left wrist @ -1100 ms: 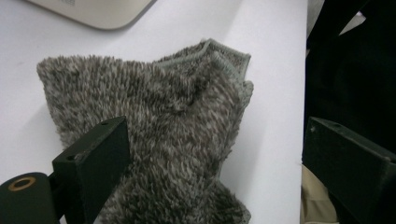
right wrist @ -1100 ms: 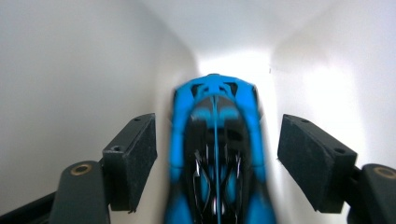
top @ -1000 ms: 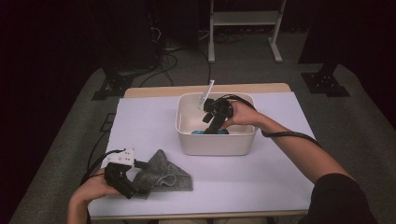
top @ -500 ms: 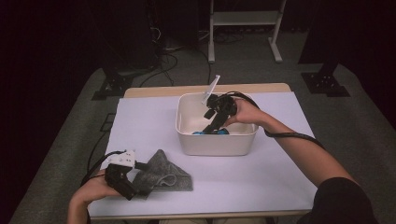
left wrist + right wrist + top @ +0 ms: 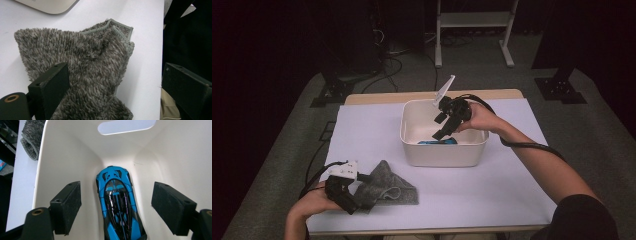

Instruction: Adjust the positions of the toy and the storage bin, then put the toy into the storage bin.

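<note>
Hovering right gripper (image 5: 116, 207) fingers wide over blue car (image 5: 118, 206) | tub (image 5: 412, 142) walls surround | left gripper (image 5: 112, 95) wide, cloth (image 5: 82, 65)

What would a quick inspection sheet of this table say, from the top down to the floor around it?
Surface: white table cover, flat, no spills seen.
Job's things: blue toy car lies on the floor of the white bin; grey fuzzy cloth lies folded on the cover near the front left.
Clutter: nothing seen.
Grippers: right tool hangs over the bin, its jaws have just been opening and stand wide either side of the car without touching it; left tool sits at the cloth, jaws apart, one jaw over the cloth.
Cables: one trails from each tool; more lie on the floor behind the table.
Surroundings: dark room, grey carpet, a white stand behind.
</note>
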